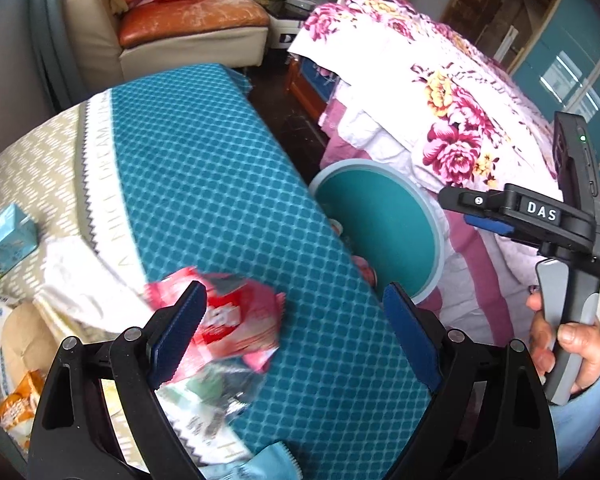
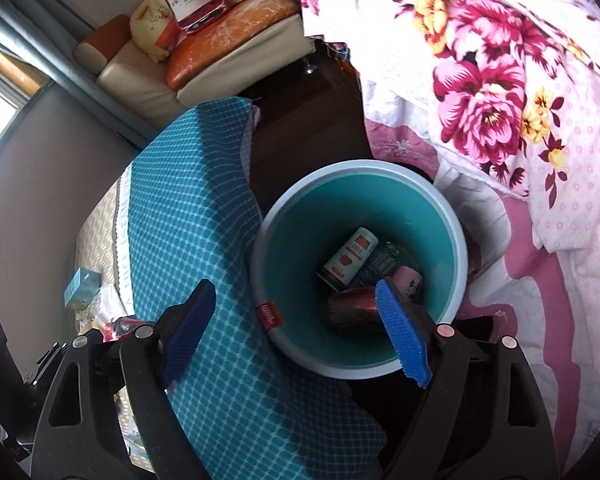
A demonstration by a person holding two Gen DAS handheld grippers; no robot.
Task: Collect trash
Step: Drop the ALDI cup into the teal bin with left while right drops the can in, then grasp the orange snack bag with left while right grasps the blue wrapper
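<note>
**Kid:** What are your two grabbers doing?

**Me:** My left gripper (image 1: pixel 296 332) is wide open. Nothing is pinched in it. A red wrapper (image 1: pixel 228 320) lies on the table just by its left finger, partly behind it. The picture is blurry there, so I cannot tell if the finger touches it.

**Kid:** And the other one?

**Me:** My right gripper (image 2: pixel 296 332) is open wide too, with nothing in its grip. It hangs over the trash bin (image 2: pixel 268 248) and looks down into it. From the left camera I can see my right hand (image 1: pixel 572 344) wrapped around its handle.

**Kid:** What is in the bin?

**Me:** A white can with orange marks (image 2: pixel 350 256) lies on its side at the bottom. Next to it is a pink thing (image 2: pixel 408 280), something dark between them, and a red shiny thing (image 2: pixel 352 304) near my right finger. The bin is teal inside with a pale rim.

**Kid:** Where does the bin stand?

**Me:** On the dark floor, between the table and the bed. The blue checked tablecloth (image 1: pixel 220 168) hangs over the table edge just beside the bin. The flowery blanket (image 2: pixel 500 92) is on the other side.

**Kid:** Is there more trash on the table?

**Me:** Yes. Left of the red wrapper is crumpled white paper (image 1: pixel 80 276). A small blue box (image 1: pixel 4 240) sits farther left. An orange snack packet (image 1: pixel 16 408) lies at the near left corner, and a silvery wrapper (image 1: pixel 220 388) lies under the red one
</note>
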